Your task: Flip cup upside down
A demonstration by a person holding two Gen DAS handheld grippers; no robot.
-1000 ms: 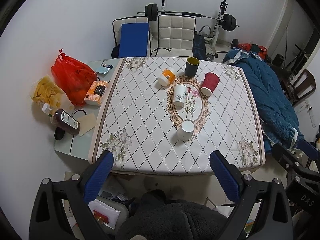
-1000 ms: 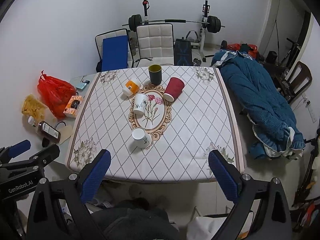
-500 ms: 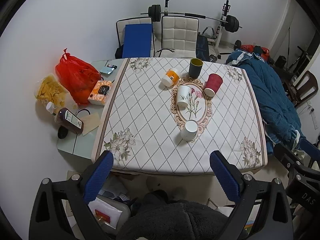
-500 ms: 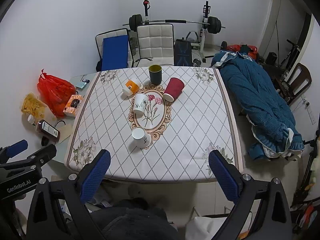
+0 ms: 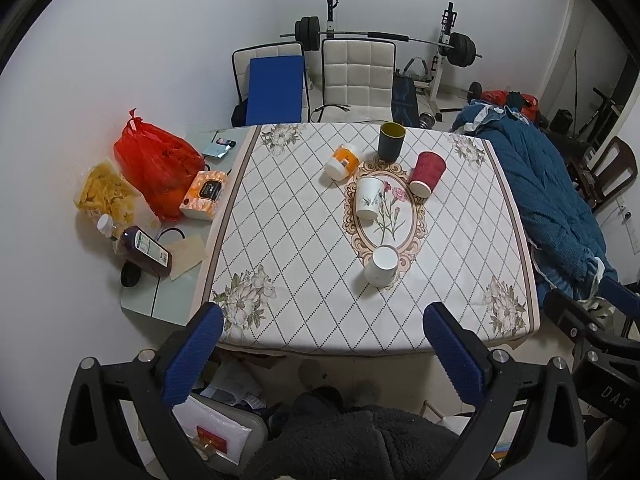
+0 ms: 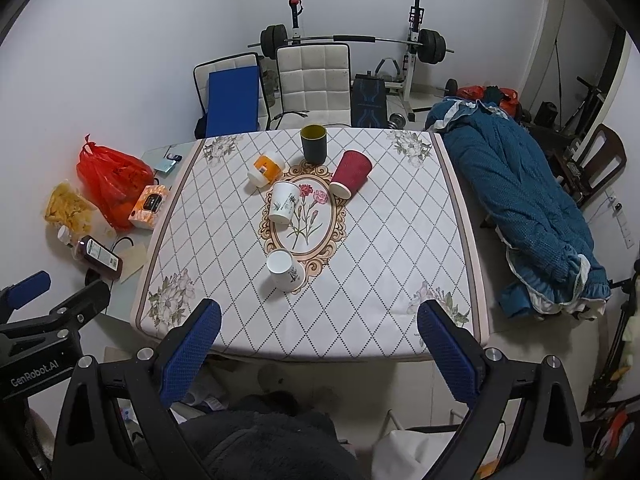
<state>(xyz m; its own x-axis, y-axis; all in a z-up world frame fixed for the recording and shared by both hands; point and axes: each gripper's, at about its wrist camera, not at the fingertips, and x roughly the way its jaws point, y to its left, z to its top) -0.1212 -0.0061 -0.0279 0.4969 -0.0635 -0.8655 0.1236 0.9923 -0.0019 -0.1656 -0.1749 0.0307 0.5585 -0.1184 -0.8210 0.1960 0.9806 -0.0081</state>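
Cup candidates: four cups are seen on the desk, none of them in the tongs. All places are given relative to the oval flower medallion printed on the cloth.

- Dark green cup: just beyond the medallion's far end, upright, mouth up (yellowish inside visible).
- Red cup: at the far right rim, leaning or lying, pale end toward the camera; its attitude cannot be told for certain.
- Flowered white cup: on the far left part, also foreshortened.
- Plain white cup: on the near end. Whether the round face on top is its mouth or its base cannot be settled from either view.
- Orange jar: lying to the far left.

Left tongs and right tongs: jaws spread wide, nothing between them. Both are held off the desk's near edge, well apart from the medallion.

Step (judgement): ambiguous. The scene fits an approach toward a mouth-up cup, and equally a pull-back after a cup was set rim-down. Only the green cup is clearly not inverted. If it is the target, a grip across its wall would be called for, with clearance from the red cup and the jar for the turn.
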